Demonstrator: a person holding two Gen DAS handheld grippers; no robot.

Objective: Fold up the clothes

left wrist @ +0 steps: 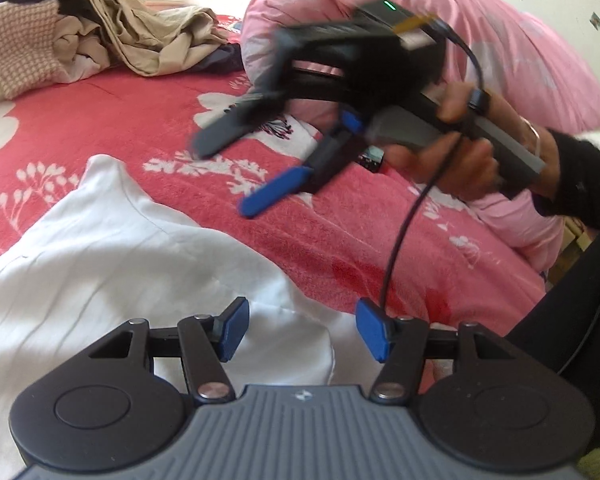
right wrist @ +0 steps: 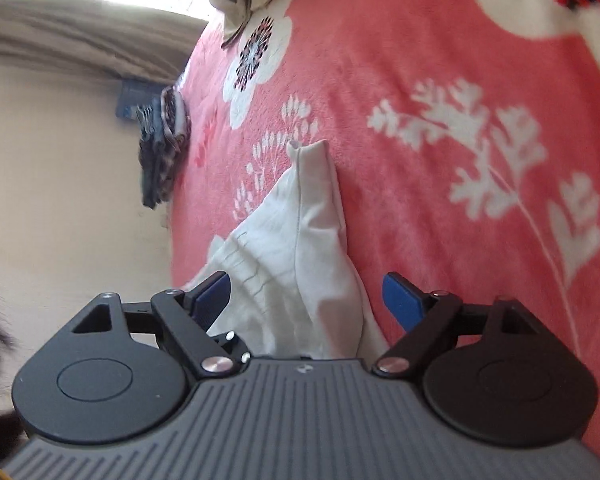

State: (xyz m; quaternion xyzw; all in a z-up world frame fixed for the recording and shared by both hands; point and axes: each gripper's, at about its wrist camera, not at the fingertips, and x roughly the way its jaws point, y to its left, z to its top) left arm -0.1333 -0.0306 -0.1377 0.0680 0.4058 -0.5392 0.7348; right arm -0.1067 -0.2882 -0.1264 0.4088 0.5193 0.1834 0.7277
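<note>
My left gripper (left wrist: 300, 330) hangs over the near edge of a white garment (left wrist: 100, 264) that lies spread on the red floral blanket (left wrist: 140, 128). Its blue pads stand apart with nothing pinched between them; the cloth lies below them, and I cannot tell whether they touch it. The garment fills the near left of my left-wrist view, one pointed corner reaching toward the far side.

To the right and farther off, my right hand (left wrist: 460, 160) grips the handle of my right gripper (left wrist: 228, 172), which is raised above the blanket and blurred. Its two fingers are spread wide, holding nothing. In its own view the right gripper (right wrist: 308, 300) shows blue pads well apart, and a folded, creased part of the white garment (right wrist: 300, 240) lies on the blanket beneath the gap, free of both pads.

At the far left of the bed sits a heap of unfolded clothes (left wrist: 100, 40): beige, black and a pink-checked piece. A rolled pink quilt (left wrist: 500, 40) lies along the far right.
</note>
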